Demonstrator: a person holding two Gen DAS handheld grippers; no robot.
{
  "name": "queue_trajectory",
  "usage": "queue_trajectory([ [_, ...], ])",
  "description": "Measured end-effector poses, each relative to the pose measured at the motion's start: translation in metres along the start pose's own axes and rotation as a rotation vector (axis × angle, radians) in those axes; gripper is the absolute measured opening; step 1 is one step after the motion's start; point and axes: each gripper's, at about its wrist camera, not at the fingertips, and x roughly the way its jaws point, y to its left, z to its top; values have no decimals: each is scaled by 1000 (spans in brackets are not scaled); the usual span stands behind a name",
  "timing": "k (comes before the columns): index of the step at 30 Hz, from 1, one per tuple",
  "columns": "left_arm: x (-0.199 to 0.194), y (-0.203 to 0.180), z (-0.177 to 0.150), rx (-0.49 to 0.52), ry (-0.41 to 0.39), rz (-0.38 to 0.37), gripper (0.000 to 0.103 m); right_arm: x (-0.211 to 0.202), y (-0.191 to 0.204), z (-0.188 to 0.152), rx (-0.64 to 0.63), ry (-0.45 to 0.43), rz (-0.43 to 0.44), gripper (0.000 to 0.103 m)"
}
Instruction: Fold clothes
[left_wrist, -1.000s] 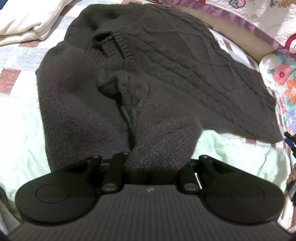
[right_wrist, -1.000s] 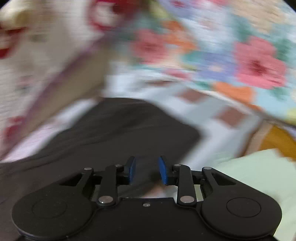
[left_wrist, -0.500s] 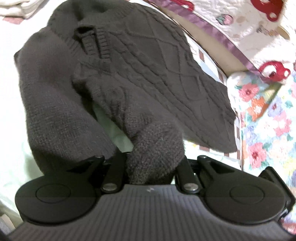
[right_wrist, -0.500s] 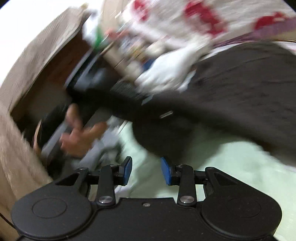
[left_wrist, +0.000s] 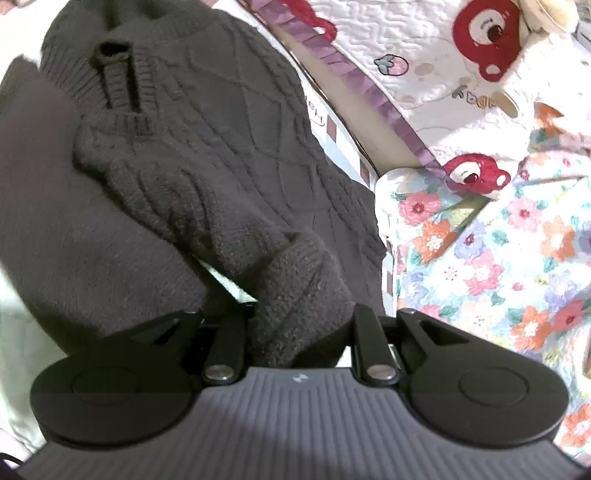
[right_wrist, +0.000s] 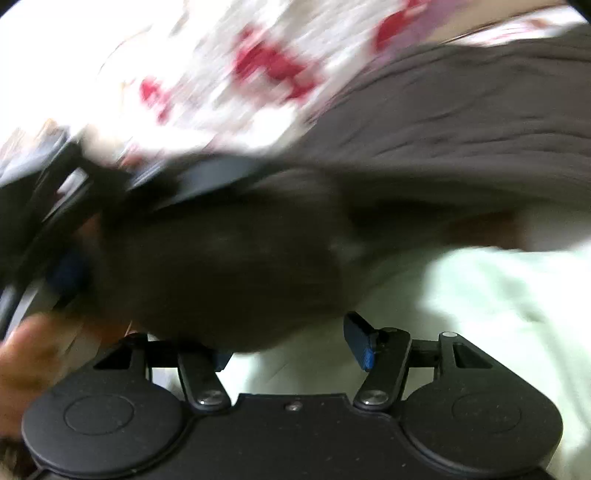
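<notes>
- Right gripper (right_wrist: 295, 345) has swung round from the flowered quilt side to the sweater's near end; its view is badly blurred.
- Left gripper (left_wrist: 301, 332) barely shifted, only tilted; its pinch on the sleeve cuff (left_wrist: 295, 295) is unchanged.
- Sweater (left_wrist: 221, 147) lies spread on the bed sheet (right_wrist: 480, 302), collar far, sleeve drawn toward the left camera.
- Right jaws are opening and stand wide apart; dark knit hangs just above them, and as far as the blur lets me tell, nothing is between the blue pads (right_wrist: 360, 341).
- Advice: slow the right hand and bite a full layer of knit, not just the fuzzy edge.
- Keep the sleeve taut on the left so the fold line stays straight.
- Thick knit bunches, so lay it down flat, don't drop it.
</notes>
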Motion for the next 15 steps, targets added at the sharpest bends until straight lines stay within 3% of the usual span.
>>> queue_trajectory([
  [1,1,-1,-1,8,-3,12,16,-2,-5,-1,36,-29,-26,58],
  [2,2,0,-1,11,-3,19,16,-5,-11,-2,71,-57,-51,35],
  [4,5,1,-2,-1,3,13,16,-10,-9,0,46,-66,-57,22],
  [5,5,2,-3,-3,8,8,18,-17,-5,2,-2,-81,-81,10],
  [7,3,0,-5,31,13,25,21,-29,-1,9,-77,-117,-132,9],
  [11,0,-8,-9,124,19,80,36,-40,-8,27,-165,-144,-265,8],
  [15,-10,-12,-14,282,-10,172,37,-55,-38,40,-194,-168,-497,8],
])
